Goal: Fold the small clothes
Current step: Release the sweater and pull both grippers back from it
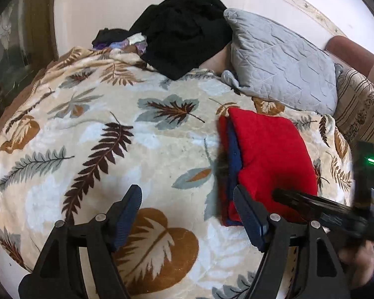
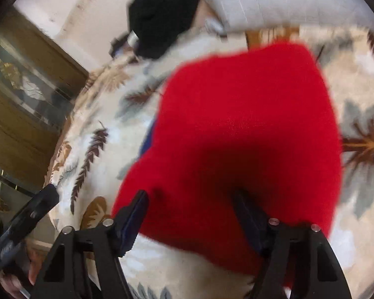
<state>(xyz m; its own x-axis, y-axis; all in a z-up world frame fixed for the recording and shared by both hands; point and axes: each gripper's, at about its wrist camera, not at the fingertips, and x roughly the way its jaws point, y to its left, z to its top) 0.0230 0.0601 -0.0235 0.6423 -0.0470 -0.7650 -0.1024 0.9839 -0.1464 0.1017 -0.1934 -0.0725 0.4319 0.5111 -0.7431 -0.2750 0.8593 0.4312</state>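
A folded red garment (image 1: 269, 154) with a dark blue layer (image 1: 233, 154) showing at its left edge lies on the leaf-print blanket (image 1: 137, 144), right of centre. My left gripper (image 1: 187, 201) is open and empty, just left of the garment's near end. My right gripper (image 2: 190, 206) is open, low over the red garment (image 2: 241, 114), with its near edge between the fingers; the view is blurred. The right gripper also shows in the left wrist view (image 1: 319, 206) over the garment's near right corner.
A black heap of clothes (image 1: 184, 32) lies at the back of the bed, with small purple and white items (image 1: 127, 42) beside it. A grey quilted pillow (image 1: 284, 67) sits at the back right, a striped cushion (image 1: 361, 112) at the far right. A wooden cabinet (image 2: 25, 94) stands to the left.
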